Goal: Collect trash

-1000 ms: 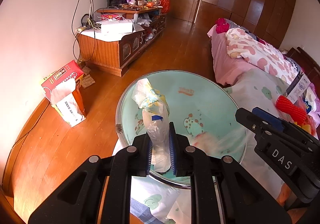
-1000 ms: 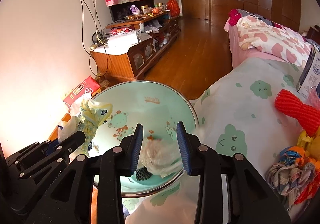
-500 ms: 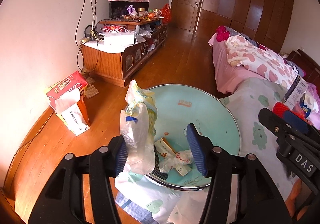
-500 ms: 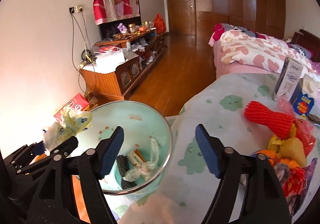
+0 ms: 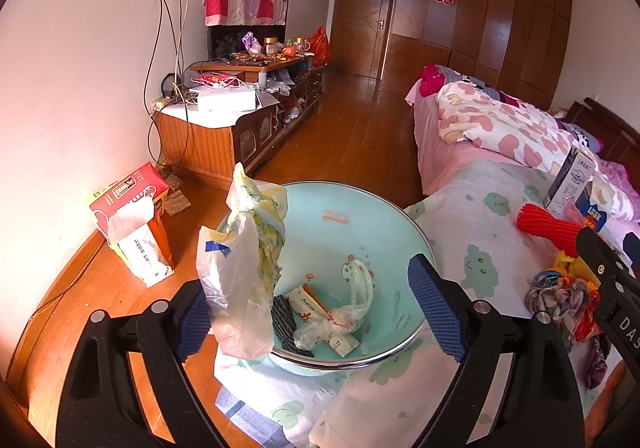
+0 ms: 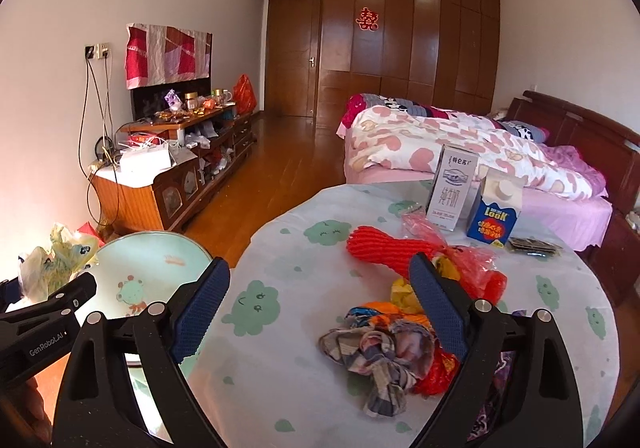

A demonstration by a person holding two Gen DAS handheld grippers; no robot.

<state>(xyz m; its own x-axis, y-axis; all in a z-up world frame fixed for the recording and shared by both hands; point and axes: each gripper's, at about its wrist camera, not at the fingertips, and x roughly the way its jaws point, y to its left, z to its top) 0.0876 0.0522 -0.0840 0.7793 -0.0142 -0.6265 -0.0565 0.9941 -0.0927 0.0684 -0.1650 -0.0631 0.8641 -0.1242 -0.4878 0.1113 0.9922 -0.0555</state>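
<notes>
Two grippers are seen with jaws spread wide, both just opened. A crumpled plastic bag (image 5: 244,272) clings to the inner pad of the left gripper (image 5: 316,304), unclamped, above a pale green basin (image 5: 360,216) where wrappers (image 5: 332,320) are lying. Nothing is held by the right gripper (image 6: 320,308); beyond it, crumpled trash (image 6: 384,340) and a red mesh sleeve (image 6: 384,248) are spread on the tablecloth (image 6: 280,288).

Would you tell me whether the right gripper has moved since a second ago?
Yes. The right gripper, its jaws just opened and empty, swung right from over the basin to the tablecloth.
</notes>
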